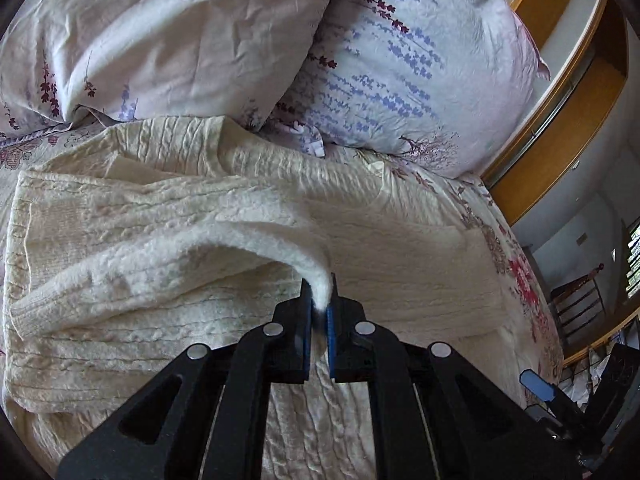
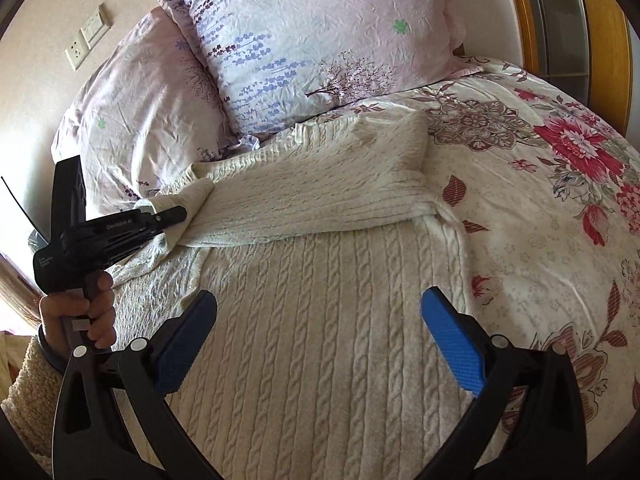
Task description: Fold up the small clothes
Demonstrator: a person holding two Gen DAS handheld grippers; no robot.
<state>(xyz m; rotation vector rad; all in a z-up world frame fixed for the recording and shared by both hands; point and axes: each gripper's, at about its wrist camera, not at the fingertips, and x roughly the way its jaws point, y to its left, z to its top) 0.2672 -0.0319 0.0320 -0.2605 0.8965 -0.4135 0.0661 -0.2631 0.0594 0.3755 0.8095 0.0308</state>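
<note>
Wall sockets [image 2: 86,40] sit on the wall at far left in the right wrist view, beside two pink flowered pillows [image 2: 304,40] propped at the head of the bed. Below them a hand [image 2: 86,312] in a fleecy cream sleeve [image 2: 24,384] grips the handle of the left tongs [image 2: 182,214], which are clamped tight on the cuff of a sleeve of the cream cable-knit sweater [image 2: 320,320]. In the left wrist view the same left tongs [image 1: 319,300] show their blue pads squeezed onto a pinch of that fuzzy cuff, the sleeve rising off the knit and arching away to the left.

The sweater lies spread on the bed, in the middle of both views, its other sleeve folded across the body toward the right. The right tongs [image 2: 320,344] hover over the sweater's body with their blue pads spread wide, gripping nothing. To the right the flowered bedspread [image 2: 560,200] lies bare, with large red blooms, and a wooden headboard frame [image 2: 600,40] curves along the far right edge.
</note>
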